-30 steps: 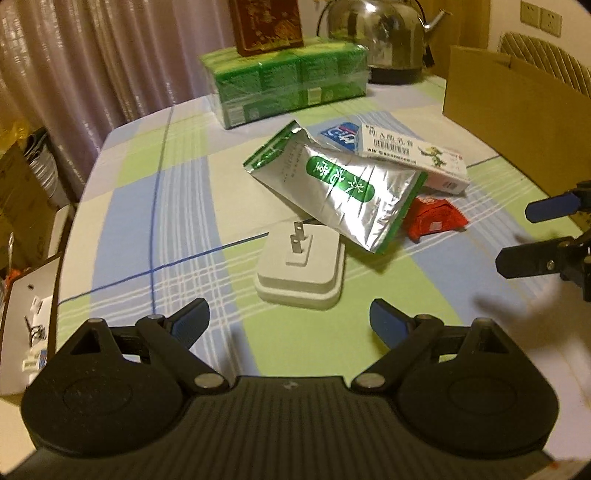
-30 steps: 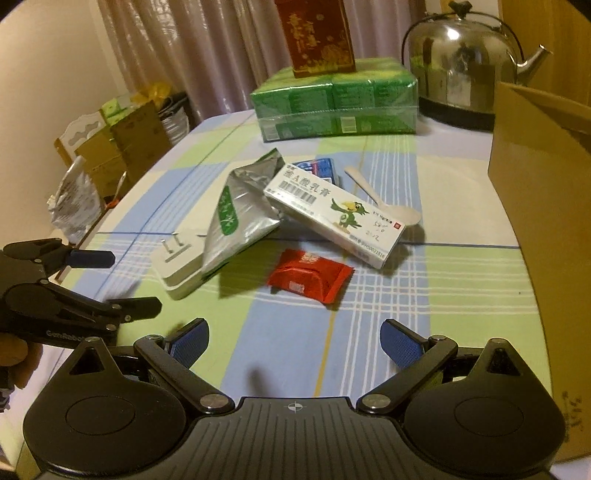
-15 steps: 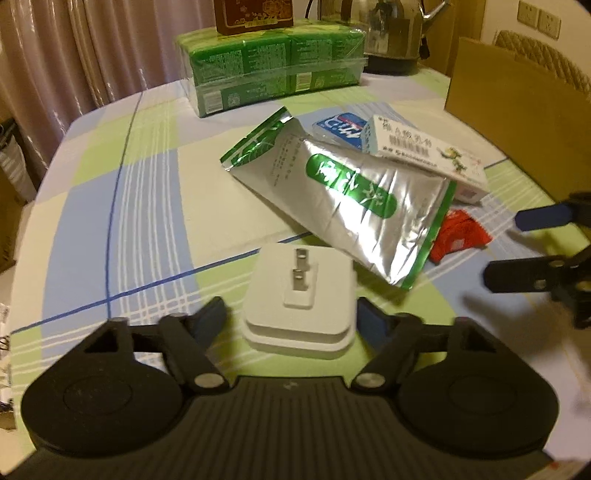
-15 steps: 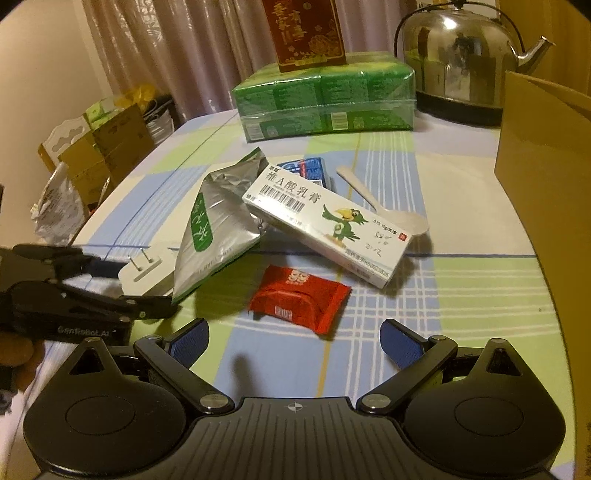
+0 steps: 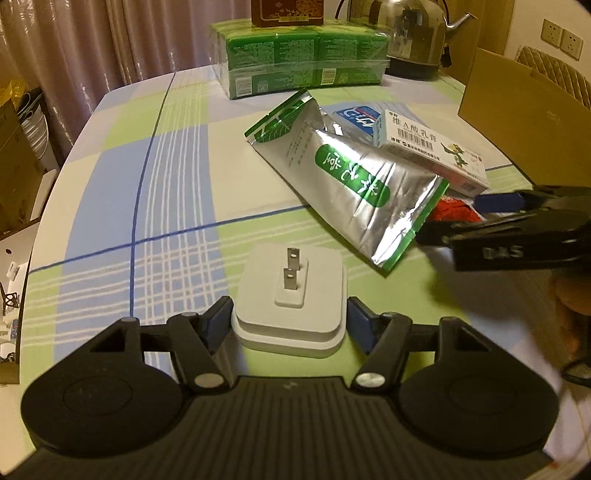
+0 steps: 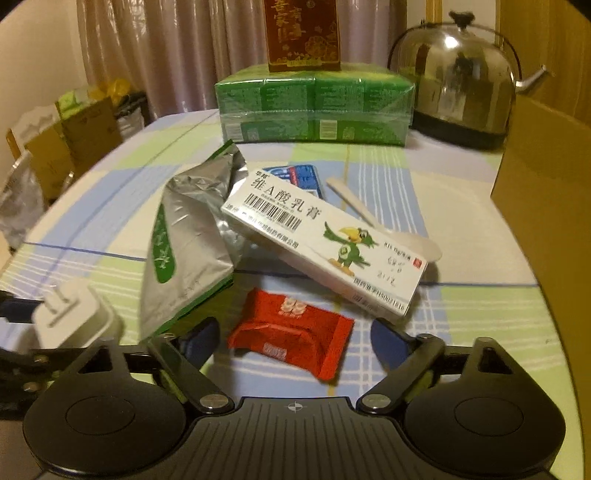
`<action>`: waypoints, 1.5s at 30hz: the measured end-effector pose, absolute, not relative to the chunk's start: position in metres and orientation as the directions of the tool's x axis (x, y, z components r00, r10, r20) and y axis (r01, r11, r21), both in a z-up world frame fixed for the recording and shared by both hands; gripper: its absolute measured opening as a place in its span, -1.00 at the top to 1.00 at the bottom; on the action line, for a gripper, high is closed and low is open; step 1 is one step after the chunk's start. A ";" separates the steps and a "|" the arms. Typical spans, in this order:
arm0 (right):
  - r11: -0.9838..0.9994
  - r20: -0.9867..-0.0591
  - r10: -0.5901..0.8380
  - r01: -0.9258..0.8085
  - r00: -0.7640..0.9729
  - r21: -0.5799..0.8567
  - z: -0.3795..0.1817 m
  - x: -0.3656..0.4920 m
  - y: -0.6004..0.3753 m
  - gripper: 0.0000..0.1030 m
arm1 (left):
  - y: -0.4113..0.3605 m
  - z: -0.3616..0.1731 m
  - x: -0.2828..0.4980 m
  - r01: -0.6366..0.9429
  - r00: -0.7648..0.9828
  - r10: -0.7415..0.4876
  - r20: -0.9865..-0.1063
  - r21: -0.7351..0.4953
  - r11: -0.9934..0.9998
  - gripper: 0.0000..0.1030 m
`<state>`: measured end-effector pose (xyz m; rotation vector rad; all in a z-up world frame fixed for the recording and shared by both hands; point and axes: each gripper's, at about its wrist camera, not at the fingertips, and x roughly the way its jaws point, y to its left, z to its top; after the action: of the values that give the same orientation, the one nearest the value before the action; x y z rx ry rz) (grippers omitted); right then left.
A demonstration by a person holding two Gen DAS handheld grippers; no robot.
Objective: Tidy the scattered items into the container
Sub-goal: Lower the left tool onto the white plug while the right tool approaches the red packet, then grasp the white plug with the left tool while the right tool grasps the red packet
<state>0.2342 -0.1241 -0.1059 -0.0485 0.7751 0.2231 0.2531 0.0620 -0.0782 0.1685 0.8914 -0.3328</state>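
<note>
My left gripper (image 5: pixel 288 321) is shut on a white plug adapter (image 5: pixel 291 291), a pad on each side, prongs up, on the checked cloth. My right gripper (image 6: pixel 293 341) hangs low over a red packet (image 6: pixel 291 328). Its jaws are closing with the packet between them, the pads clear of it. Beyond lie a silver-green foil pouch (image 6: pixel 184 243), a white medicine box (image 6: pixel 325 240) leaning on it, a blue pack (image 6: pixel 299 175) and a white spoon (image 6: pixel 373 214). The cardboard box (image 6: pixel 546 206) stands at the right edge. In the left wrist view the right gripper (image 5: pixel 465 218) reaches in by the pouch (image 5: pixel 354 192).
At the table's far end stands a green shrink-wrapped pack (image 6: pixel 314 107) with a dark red box (image 6: pixel 301 33) on top, beside a steel kettle (image 6: pixel 458 81). Cardboard boxes and bags (image 6: pixel 74 136) sit on the floor off the left edge.
My left gripper came forward and down around the plug adapter, and its jaws narrowed onto it. The right gripper dropped toward the red packet, and its jaws drew in.
</note>
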 end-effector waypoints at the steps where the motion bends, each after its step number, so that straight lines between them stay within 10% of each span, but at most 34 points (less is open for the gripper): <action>1: 0.976 -0.697 0.171 -0.214 0.697 0.025 -0.106 0.235 -0.122 -0.57 | 0.062 -0.078 0.252 0.350 0.583 -0.214 -0.784 0.005 0.937 -0.21; 8: 0.963 -0.698 0.186 -0.269 0.691 -0.009 -0.099 0.229 -0.124 0.15 | 0.053 -0.077 0.245 0.361 0.572 -0.214 -0.792 0.008 0.933 -0.21; 14: 0.940 -0.727 0.216 -0.341 0.652 -0.027 -0.093 0.193 -0.145 0.16 | 0.025 -0.075 0.216 0.409 0.545 -0.239 -0.803 0.006 0.912 -0.21; 19: 0.890 -0.744 0.230 -0.445 0.627 -0.100 -0.090 0.147 -0.166 0.13 | 0.001 -0.075 0.184 0.447 0.522 -0.276 -0.807 -0.017 0.894 -0.21; 24: 0.913 -0.724 0.253 -0.406 0.642 -0.041 -0.085 0.120 -0.192 -0.61 | -0.010 -0.074 0.166 0.434 0.521 -0.275 -0.808 -0.027 0.900 -0.28; 45: 0.976 -0.728 0.199 -0.199 0.656 0.087 -0.091 0.130 -0.203 -0.61 | -0.018 -0.072 0.177 0.418 0.513 -0.240 -0.824 -0.004 0.908 -0.17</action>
<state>0.1297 -0.2031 -0.0912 -0.0011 0.8252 0.2256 0.1773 -0.0175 -0.0717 0.2058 0.9541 -0.3990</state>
